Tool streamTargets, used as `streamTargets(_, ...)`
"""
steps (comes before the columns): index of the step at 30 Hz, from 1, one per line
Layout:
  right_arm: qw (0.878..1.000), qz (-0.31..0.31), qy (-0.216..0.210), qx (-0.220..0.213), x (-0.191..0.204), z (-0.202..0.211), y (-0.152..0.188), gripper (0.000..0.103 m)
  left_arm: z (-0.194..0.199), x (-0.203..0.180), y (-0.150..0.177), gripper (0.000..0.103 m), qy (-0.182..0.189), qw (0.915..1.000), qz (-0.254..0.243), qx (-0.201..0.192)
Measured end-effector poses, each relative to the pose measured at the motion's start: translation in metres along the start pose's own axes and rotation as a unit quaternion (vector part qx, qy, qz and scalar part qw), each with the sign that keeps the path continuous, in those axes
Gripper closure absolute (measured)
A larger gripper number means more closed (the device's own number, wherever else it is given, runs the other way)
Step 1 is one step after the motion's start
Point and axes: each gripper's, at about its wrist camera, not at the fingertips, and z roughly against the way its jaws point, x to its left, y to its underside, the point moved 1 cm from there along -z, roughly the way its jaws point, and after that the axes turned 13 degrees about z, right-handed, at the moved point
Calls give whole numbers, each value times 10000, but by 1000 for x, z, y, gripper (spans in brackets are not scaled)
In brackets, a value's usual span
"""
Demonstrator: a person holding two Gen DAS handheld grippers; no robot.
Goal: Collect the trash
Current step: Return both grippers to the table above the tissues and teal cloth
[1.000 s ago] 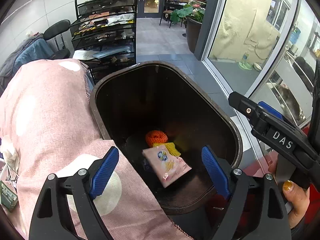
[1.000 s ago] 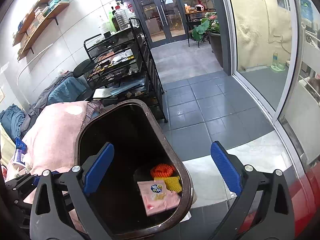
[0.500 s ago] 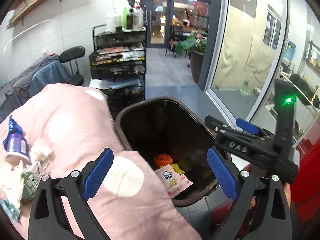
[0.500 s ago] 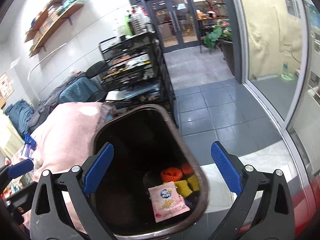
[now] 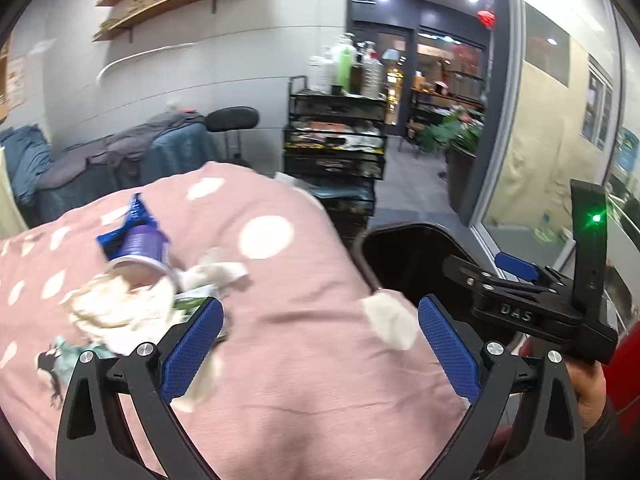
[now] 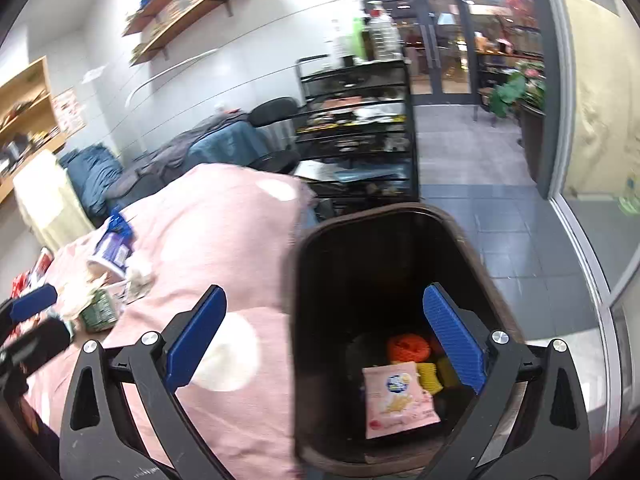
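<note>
From left to right. On the pink polka-dot cloth covering the bench (image 5: 304, 360), the remaining trash lies heaped near the left edge: a purple-and-white paper cup on its side (image 5: 140, 256), crumpled white tissue (image 5: 116, 312) spilling around its mouth, and a small green printed carton (image 6: 98, 310) just beside it. My left tool (image 5: 318, 354) hangs over the cloth with its blue-padded fingers spread wide and nothing between them; its left pad sits close to the tissue heap, which I judge to be the next thing to collect, and the wide spread suits a soft, bulky pile. To the right, the dark brown plastic bin (image 6: 404, 216) stands against the edge of the bench, its rim level with the cloth so that items need only a short carry. My right tool (image 6: 326, 346) is held above the bin's mouth, fingers likewise apart and empty, placed there, I judge, to wait. Inside the bin lie the pieces already collected: a pink snack packet (image 6: 398, 400), an orange foam net (image 6: 408, 346) and a yellow foam net (image 6: 428, 378), all touching at the bottom. The tissue is light and loose, so fragments may slip a pinch.
</note>
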Motion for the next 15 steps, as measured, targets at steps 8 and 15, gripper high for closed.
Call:
streamTargets(8,9968,527,-594,16,61,-9,-14,6,22,72,3,5,-581,9971,488,-82)
streamTargets(15,9894,1018,-1028,115,113,-19,-23,6,34,138,9,6,-927,9895,1107,10)
